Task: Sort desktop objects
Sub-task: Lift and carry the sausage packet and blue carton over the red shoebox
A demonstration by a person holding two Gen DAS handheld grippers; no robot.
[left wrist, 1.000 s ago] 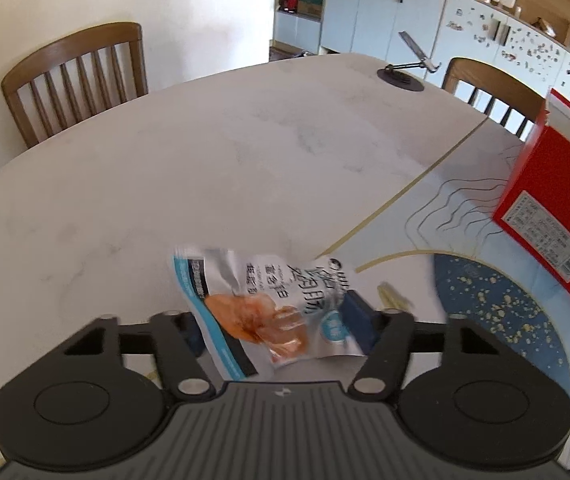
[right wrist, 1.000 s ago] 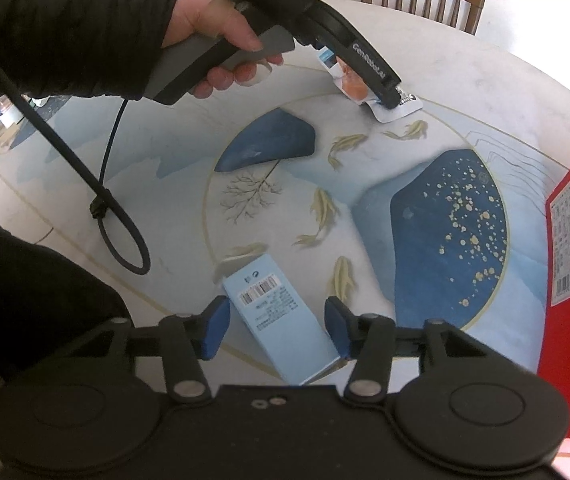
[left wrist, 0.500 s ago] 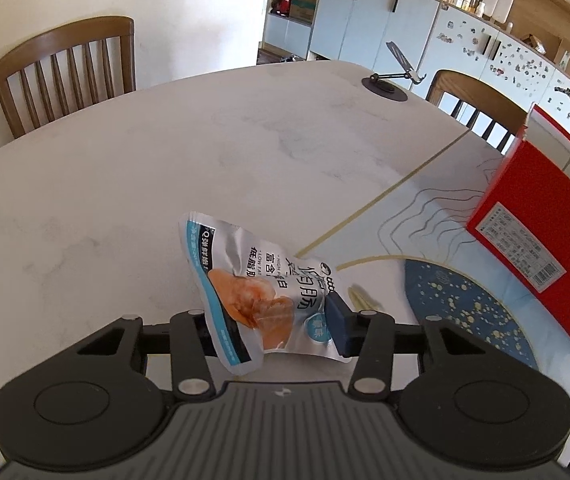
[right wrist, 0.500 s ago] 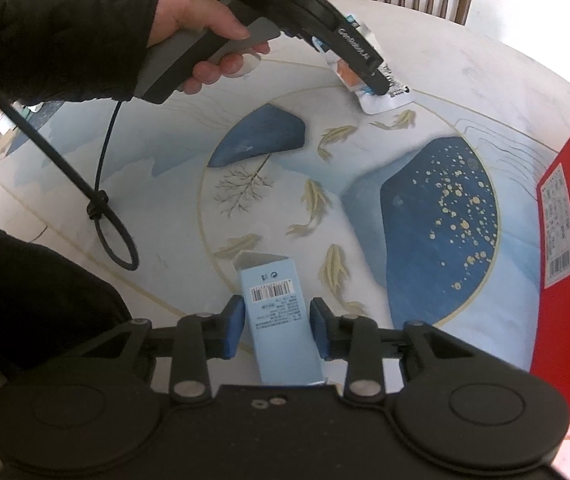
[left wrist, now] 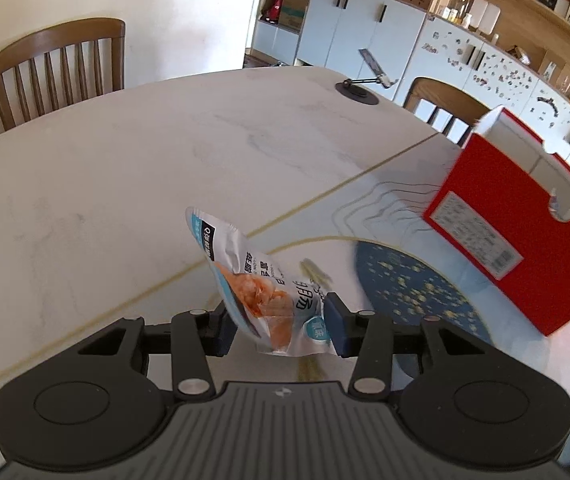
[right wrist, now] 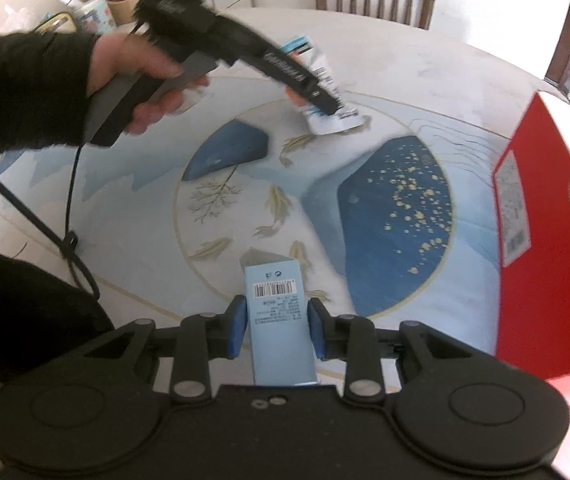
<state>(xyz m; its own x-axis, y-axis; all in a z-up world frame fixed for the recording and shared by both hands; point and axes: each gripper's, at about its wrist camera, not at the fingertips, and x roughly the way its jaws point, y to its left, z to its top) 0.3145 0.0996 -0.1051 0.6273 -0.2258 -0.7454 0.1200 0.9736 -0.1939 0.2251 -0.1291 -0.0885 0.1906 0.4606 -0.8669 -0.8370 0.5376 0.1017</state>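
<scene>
The left gripper [left wrist: 277,326] pinches a silvery snack pouch [left wrist: 253,284] between its blue pads; its jaws have just been closing on it. The pouch tilts up off the table [left wrist: 125,184], above the gold line that borders the blue-patterned mat [right wrist: 397,200], on the side toward the table's far edge. A hand [right wrist: 137,80] in a dark sleeve grips that tool's handle, a black cable hanging from it. Nearer the table's front edge, the right gripper [right wrist: 277,332] clamps a pale blue carton [right wrist: 277,320] by its long sides, barcode upward, its jaws having just closed further; whether the carton touches the mat cannot be told. A red box [right wrist: 541,264] stands at the mat's right edge.
</scene>
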